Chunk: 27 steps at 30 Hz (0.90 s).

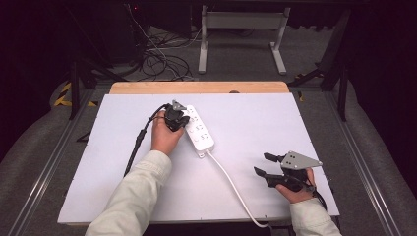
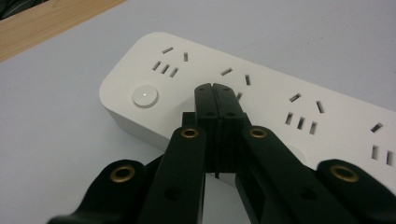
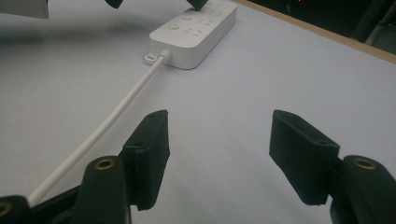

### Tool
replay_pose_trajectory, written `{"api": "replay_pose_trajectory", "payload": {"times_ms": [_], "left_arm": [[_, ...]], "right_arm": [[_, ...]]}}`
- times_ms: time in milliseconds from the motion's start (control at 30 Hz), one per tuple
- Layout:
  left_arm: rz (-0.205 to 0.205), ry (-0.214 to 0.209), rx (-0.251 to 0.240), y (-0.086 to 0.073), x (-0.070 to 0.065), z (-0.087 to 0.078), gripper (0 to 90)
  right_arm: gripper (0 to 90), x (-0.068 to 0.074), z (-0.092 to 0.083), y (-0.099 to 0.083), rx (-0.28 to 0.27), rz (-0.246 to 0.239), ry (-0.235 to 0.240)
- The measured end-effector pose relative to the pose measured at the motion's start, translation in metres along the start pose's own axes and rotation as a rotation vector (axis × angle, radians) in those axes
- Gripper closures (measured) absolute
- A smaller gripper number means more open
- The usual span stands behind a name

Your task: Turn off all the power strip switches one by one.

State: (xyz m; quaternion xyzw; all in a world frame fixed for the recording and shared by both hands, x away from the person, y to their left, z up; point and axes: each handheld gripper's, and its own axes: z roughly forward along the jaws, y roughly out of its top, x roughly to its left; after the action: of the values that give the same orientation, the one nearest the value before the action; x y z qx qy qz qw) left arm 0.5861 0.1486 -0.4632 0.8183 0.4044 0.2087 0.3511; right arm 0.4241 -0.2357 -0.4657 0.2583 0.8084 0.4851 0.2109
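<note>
On the white table (image 1: pixel 275 128), toward its far left part, lies the white power strip (image 1: pixel 199 130), its cord (image 1: pixel 231 184) trailing back to the near edge. Over its top face my left gripper (image 2: pixel 214 88) has its jaws pressed flat together with nothing between them, tips beside the round button (image 2: pixel 144 96). Well apart at the near right, my right gripper (image 3: pixel 217 140) hangs with jaws wide and empty.

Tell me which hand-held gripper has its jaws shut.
The left hand-held gripper, jaws pressed together with nothing between them, tips over the white power strip beside its round button. The right hand-held gripper stands wide open.
</note>
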Motion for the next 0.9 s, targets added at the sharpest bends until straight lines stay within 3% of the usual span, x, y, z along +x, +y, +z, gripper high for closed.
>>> {"api": "replay_pose_trajectory", "payload": {"times_ms": [567, 767, 833, 900], "left_arm": [[-0.026, 0.008, 0.031, 0.001, -0.002, -0.001, 90.0], [-0.062, -0.039, 0.035, 0.003, 0.002, -0.007, 90.0], [-0.028, -0.044, -0.015, 0.008, -0.003, -0.016, 90.0], [-0.041, -0.069, -0.062, 0.013, -0.005, -0.024, 90.0]], "right_arm": [[38.6, 0.001, 0.001, 0.0, 0.002, 0.004, -0.002], [38.6, 0.002, 0.002, 0.0, 0.005, 0.001, -0.002], [38.6, 0.003, 0.002, 0.0, 0.006, -0.001, -0.003], [38.6, 0.003, 0.002, 0.001, -0.001, -0.003, -0.005]]}}
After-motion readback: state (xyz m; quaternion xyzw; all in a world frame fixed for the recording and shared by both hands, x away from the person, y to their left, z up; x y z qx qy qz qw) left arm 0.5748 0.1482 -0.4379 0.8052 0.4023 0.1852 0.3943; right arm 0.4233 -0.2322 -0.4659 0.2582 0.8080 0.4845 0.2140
